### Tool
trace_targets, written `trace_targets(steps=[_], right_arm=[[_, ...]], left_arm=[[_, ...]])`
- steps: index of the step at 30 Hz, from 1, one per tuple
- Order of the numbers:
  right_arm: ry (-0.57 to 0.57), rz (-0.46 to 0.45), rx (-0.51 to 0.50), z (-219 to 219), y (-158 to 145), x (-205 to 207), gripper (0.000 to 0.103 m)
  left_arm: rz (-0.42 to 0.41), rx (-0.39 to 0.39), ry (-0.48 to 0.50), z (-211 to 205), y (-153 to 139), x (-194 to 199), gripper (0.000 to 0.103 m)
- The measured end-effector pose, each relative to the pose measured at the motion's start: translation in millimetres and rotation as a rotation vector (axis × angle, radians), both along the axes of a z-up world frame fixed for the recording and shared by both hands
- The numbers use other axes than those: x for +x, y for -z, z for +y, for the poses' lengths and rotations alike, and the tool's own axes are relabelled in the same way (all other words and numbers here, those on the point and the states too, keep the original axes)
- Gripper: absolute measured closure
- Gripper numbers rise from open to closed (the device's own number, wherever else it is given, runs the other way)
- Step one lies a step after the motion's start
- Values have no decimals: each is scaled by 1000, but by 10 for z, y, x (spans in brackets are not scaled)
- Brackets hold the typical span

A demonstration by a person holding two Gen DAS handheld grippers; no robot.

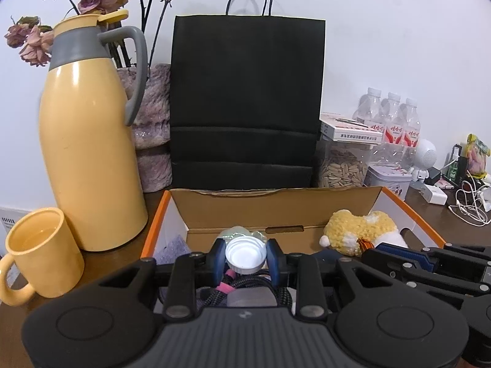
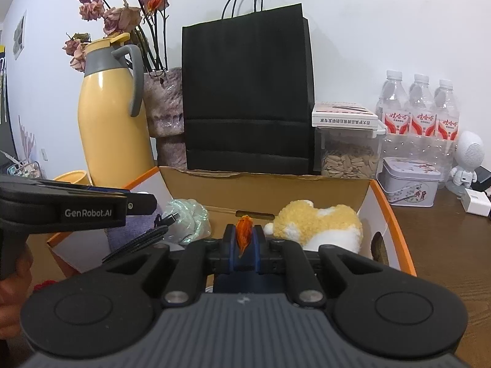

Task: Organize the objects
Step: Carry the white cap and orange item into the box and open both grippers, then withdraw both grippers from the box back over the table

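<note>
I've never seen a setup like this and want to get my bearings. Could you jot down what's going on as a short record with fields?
Setting: brown table against a white wall
Left hand-held gripper: shut on a white bottle cap
Right hand-held gripper: shut on a small orange item
Below the grippers: open cardboard box with orange edges
In the box: yellow plush toy, cables
Behind the box: black paper bag
Left of the box: yellow thermos jug, yellow mug
</note>
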State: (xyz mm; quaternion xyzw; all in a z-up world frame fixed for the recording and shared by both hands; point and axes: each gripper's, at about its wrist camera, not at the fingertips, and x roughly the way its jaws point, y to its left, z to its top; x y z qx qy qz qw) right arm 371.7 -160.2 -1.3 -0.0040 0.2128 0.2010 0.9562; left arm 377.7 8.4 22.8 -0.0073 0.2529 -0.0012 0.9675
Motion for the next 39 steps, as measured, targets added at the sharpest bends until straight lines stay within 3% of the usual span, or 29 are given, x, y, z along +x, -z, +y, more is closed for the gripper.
trace_targets(steps=[1, 2, 3, 4, 5, 7, 9, 24, 39], right_arm=[[1, 2, -4, 7, 7, 16, 90], [2, 7, -9, 15, 12, 28, 88], [1, 13, -12, 17, 22, 39, 85], [6, 19, -13, 15, 32, 47, 72], [11, 24, -14, 9, 40, 50, 44], [23, 19, -16, -6, 42, 36, 10], [30, -8, -26, 0, 25, -2, 0], [31, -36, -28, -10, -21, -116, 0], [86, -41, -69, -209, 40, -672, 0]], left_arm=[[-3, 6, -5, -7, 1, 6, 74], [-3, 18, -13, -14, 6, 12, 59], [-3, 29, -18, -22, 8, 21, 34], [-6, 36, -24, -24, 9, 24, 22], [-12, 41, -33, -24, 7, 22, 3], [-32, 52, -49, -23, -4, 8, 0], [-31, 55, -58, -21, -9, 7, 0], [-54, 44, -59, -18, -29, -135, 0], [-66, 45, -61, 123, 31, -772, 0]])
